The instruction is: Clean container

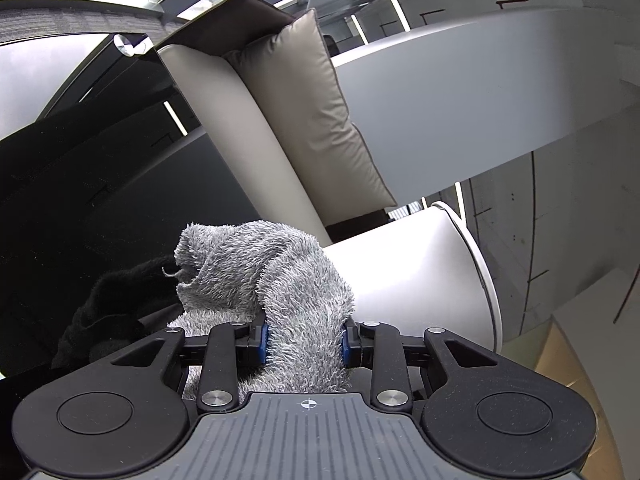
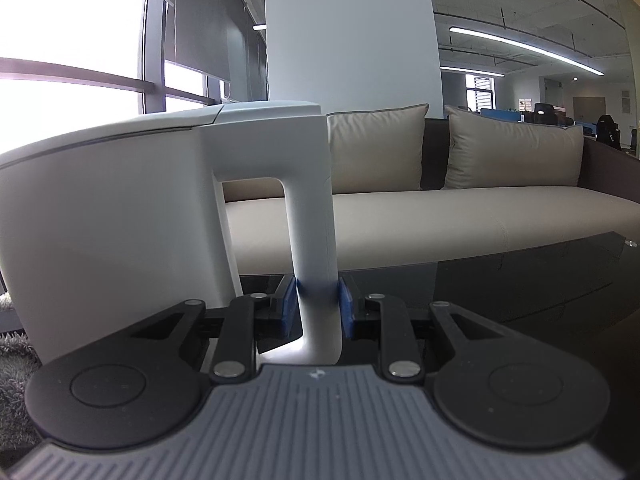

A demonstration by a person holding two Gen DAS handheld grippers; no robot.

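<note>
A white kettle-like container (image 2: 104, 216) with a lid and a handle (image 2: 314, 240) stands on the black glossy table. My right gripper (image 2: 317, 308) is shut on the lower part of that handle. In the left wrist view the same container (image 1: 416, 276) shows as a white rounded body just right of a fluffy grey cloth (image 1: 280, 280). My left gripper (image 1: 304, 346) is shut on this cloth, which bunches up ahead of the blue pads and touches the container's side. A bit of the cloth (image 2: 16, 364) also shows at the right wrist view's left edge.
A beige sofa (image 2: 460, 220) with two cushions (image 2: 512, 156) runs behind the black glass table (image 2: 540, 288). A white pillar (image 2: 348, 32) and large windows stand behind it. The left wrist view is rolled sideways, with the sofa cushion (image 1: 308, 112) above the cloth.
</note>
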